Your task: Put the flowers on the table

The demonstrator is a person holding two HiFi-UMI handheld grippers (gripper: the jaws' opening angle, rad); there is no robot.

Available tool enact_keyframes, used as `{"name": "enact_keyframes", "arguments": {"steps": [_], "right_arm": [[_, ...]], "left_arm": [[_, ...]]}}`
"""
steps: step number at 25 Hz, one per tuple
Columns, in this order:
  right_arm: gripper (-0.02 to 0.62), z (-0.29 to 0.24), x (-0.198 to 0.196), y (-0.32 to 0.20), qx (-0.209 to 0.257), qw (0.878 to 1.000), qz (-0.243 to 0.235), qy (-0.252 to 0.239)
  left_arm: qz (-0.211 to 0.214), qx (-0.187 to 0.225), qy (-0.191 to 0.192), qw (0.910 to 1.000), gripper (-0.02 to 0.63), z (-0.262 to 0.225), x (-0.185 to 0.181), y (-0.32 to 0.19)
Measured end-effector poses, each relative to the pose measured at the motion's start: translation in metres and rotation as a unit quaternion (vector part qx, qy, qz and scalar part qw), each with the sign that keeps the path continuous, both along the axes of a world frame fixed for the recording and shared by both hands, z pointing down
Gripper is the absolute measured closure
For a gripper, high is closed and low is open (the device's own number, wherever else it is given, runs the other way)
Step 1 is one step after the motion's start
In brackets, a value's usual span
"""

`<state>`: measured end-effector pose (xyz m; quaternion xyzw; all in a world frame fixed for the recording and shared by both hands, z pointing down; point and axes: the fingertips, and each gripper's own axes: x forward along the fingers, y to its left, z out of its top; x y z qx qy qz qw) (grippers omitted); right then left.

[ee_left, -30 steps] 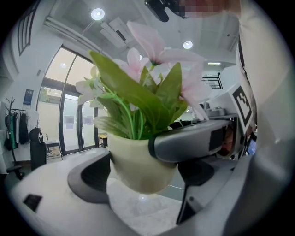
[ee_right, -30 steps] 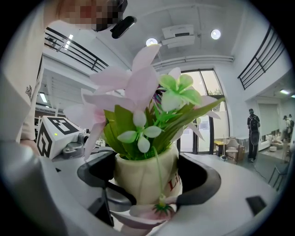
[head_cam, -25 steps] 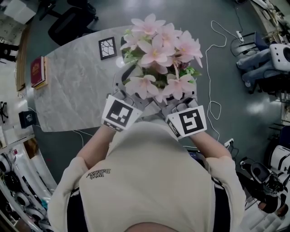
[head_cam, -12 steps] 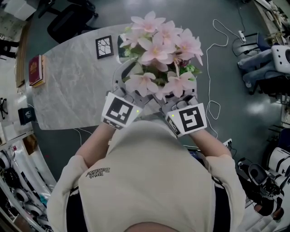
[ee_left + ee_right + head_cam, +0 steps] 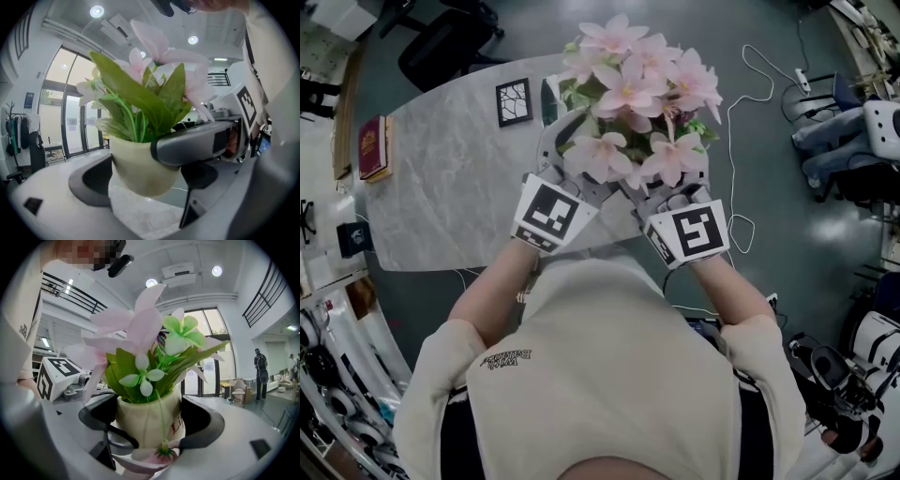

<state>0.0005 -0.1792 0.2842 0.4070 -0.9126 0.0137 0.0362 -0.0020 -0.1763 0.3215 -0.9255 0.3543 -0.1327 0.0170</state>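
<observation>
- Under the head camera, filling the upper left of its view, stands a pale marbled table [image 5: 441,187] on a dark floor.
- At the bottom of that view is the person's cream shirt [image 5: 600,375], with both forearms stretched forward toward the table's near right edge.
- Flowers [image 5: 633,94], a bunch of pink blooms with green leaves, are carried over that edge, off the top; the left gripper view shows marbled surface below them with a gap between.
- Left gripper [image 5: 140,173] has its jaws closed narrowly on the pot, one jaw on each side.
- Right gripper [image 5: 152,427] clasps the same pot from the other side, its jaws pressed to the walls, and one drooping bloom hangs over the front.
- Pot [image 5: 140,416] is cream and rounded, stands upright between the two grippers, and has red lettering on one side, too little of it in view to read.
- A white cable [image 5: 736,141] trails over the floor to the right of the table.
- A red book [image 5: 372,146] lies at the table's far left edge.
- A small black frame [image 5: 514,101] lies flat on the table, just left of the flowers.
</observation>
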Motion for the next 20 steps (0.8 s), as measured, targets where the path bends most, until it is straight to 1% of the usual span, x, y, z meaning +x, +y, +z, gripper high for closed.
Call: {"name": "enact_keyframes", "arguments": {"steps": [3, 8, 13, 20], "right_arm": [[0.156, 0.004, -0.001, -0.019, 0.009, 1.000, 0.004, 0.006], [0.156, 0.009, 0.000, -0.051, 0.014, 1.000, 0.012, 0.018], [0.156, 0.028, -0.008, -0.079, 0.010, 1.000, 0.013, 0.015], [0.156, 0.077, -0.012, -0.118, -0.003, 1.000, 0.008, 0.023]], "left_arm": [[0.003, 0.010, 0.005, 0.9999, 0.167, 0.004, -0.001, -0.020], [0.012, 0.011, 0.032, 0.9994, 0.167, 0.010, 0.001, -0.051], [0.009, 0.011, 0.021, 0.9997, 0.167, 0.028, -0.008, -0.079], [0.001, 0.002, 0.016, 0.9999, 0.167, 0.078, -0.012, -0.118]]}}
